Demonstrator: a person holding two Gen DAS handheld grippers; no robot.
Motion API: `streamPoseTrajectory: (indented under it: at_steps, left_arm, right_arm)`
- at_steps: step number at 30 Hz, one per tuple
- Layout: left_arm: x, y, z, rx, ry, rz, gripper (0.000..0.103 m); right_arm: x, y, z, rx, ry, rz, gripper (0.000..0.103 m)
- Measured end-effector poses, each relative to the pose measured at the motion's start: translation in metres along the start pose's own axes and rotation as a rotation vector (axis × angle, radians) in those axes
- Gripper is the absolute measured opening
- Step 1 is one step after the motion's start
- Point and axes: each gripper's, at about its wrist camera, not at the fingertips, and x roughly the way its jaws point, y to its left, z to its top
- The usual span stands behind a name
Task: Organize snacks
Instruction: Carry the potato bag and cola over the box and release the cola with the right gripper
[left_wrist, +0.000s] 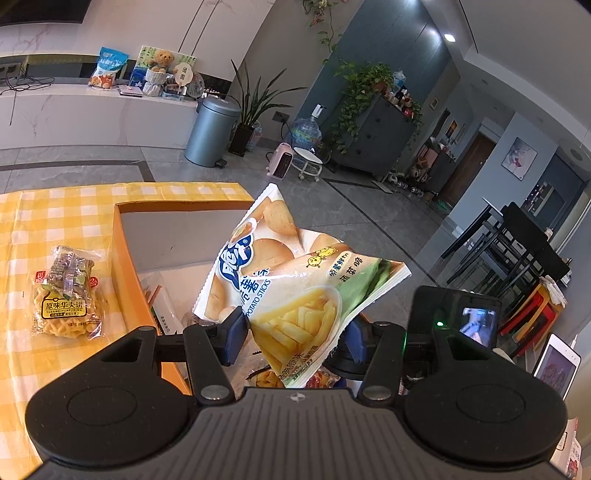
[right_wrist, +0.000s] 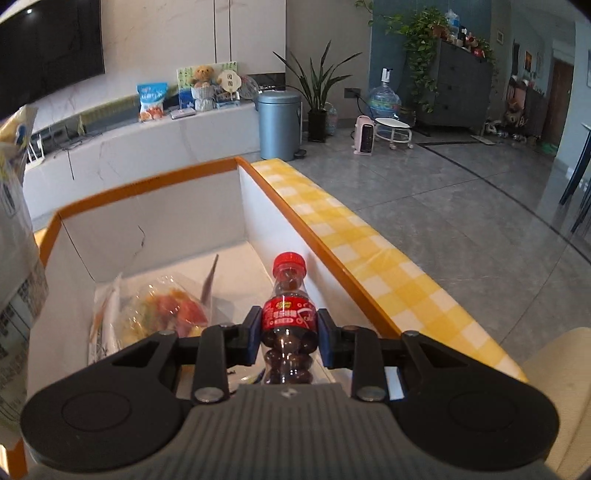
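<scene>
1. Holding tight, the left claw (left_wrist: 295, 334) pinches the bottom corner of the potato stick bag (left_wrist: 291, 280). The bag hangs in the air over the orange box (left_wrist: 123, 251), so it looks like it is about to go in.

2. The right claw (right_wrist: 289, 341) squeezes the little cola bottle (right_wrist: 290, 314) around its middle. The bottle points forward, low inside the same orange box (right_wrist: 155, 181), near its right wall. I think it is almost put away, but the claw has not let go.

3. Down in the box, a clear bag of colorful snacks (right_wrist: 166, 310) already lies on the floor of the box. So at least one snack is done.

4. Farther left, on the yellow checked desk (left_wrist: 55, 214), the noodle snack pack (left_wrist: 66, 295) sits outside the box, just beside its left wall. No claw touches it. I think that one is left to put away after these two go in.
</scene>
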Motion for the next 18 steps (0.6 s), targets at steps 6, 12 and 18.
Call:
streamPoseTrajectory:
  at_steps: [6,12,18]
  left_arm:
    - [0.015,-0.002,0.012,0.045,0.013,0.044,0.062]
    - [0.051,0.010,0.035,0.079,0.043,0.136,0.062]
    - [0.084,0.032,0.040,-0.016,0.088,0.169,0.062]
  right_arm:
    - [-0.015,-0.008,-0.003,0.052,-0.064,0.033,0.069]
    - [-0.028,-0.010,-0.005,0.080,-0.135,0.078,0.075]
    - [-0.027,-0.013,-0.003,0.119,-0.143,0.112,0.076]
